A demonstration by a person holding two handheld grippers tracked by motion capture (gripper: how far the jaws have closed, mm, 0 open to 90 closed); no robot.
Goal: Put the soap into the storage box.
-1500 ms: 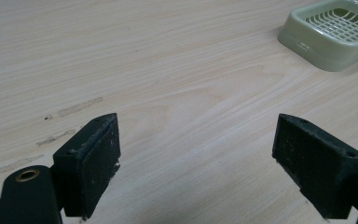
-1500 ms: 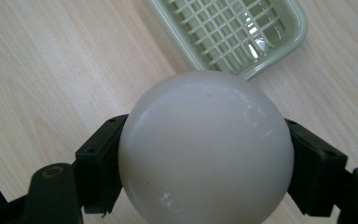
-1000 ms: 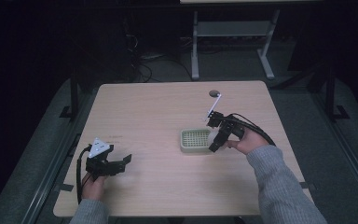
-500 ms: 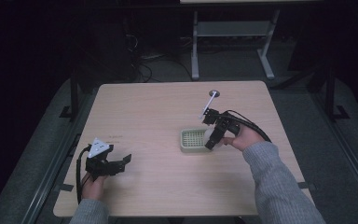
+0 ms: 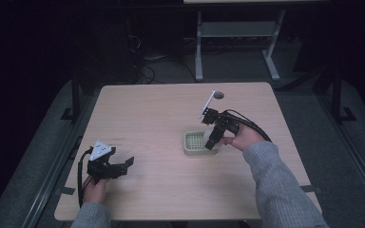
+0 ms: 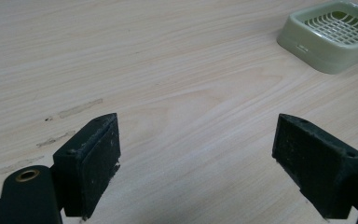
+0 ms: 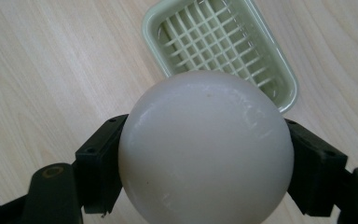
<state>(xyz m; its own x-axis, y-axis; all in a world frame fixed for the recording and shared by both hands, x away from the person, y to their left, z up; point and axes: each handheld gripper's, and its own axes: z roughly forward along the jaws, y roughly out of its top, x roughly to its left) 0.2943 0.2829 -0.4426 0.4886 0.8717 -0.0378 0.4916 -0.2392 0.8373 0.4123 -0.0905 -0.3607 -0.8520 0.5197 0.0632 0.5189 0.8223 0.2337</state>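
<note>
Light wooden table point(image 5: 161, 123), pale green slatted plastic tray point(image 7: 223, 42), smooth white ball point(image 7: 205, 149).
Right gripper point(image 5: 211, 142) clenched on the ball, tray directly beyond its jaws; left gripper point(image 6: 196, 158) released, well apart.

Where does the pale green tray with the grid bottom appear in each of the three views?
High view: the green tray sits right of the table's centre, just left of the right tool.
Left gripper view: it is at the top right corner, far beyond the open jaws.
Right gripper view: it is at the top centre, behind the white ball.
Shared landmark: the wooden table.
</note>
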